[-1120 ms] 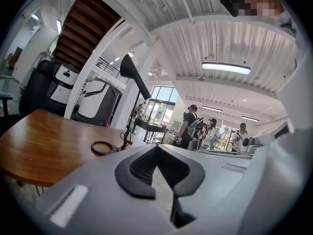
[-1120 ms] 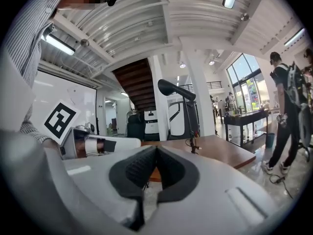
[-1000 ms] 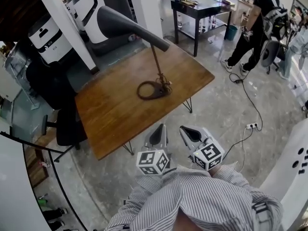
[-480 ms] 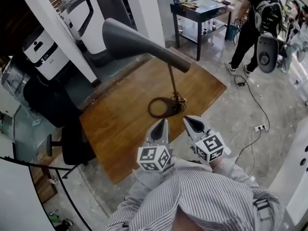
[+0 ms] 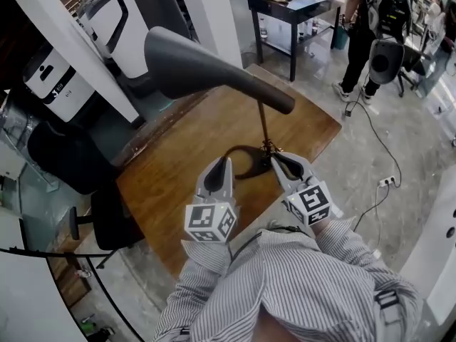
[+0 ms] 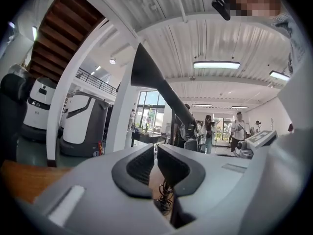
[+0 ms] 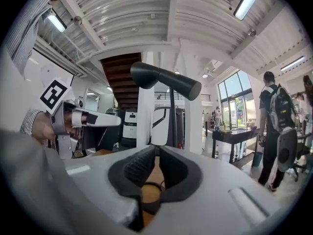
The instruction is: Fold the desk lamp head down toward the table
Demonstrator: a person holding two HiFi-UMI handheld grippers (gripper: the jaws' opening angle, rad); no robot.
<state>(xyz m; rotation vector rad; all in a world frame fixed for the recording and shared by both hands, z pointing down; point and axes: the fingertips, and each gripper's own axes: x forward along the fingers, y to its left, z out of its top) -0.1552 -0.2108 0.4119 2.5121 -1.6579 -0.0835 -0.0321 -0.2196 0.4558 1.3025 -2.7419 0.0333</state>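
Head view shows the left hand-held gripper [image 5: 220,164] and right hand-held gripper [image 5: 278,161] above the bench [image 5: 160,180] near the desk lamp [image 5: 206,66], each with jaws practically together, gripping nothing.

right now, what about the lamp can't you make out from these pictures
- Inside of the lamp head: no view looks into it.
- Where head meets stem: head view, covered by the head; right gripper view, too small and dark.
- Lamp base: right gripper view, only an arc past the shut right gripper; left gripper view, behind the shut left gripper.
- Cable: too small to follow.
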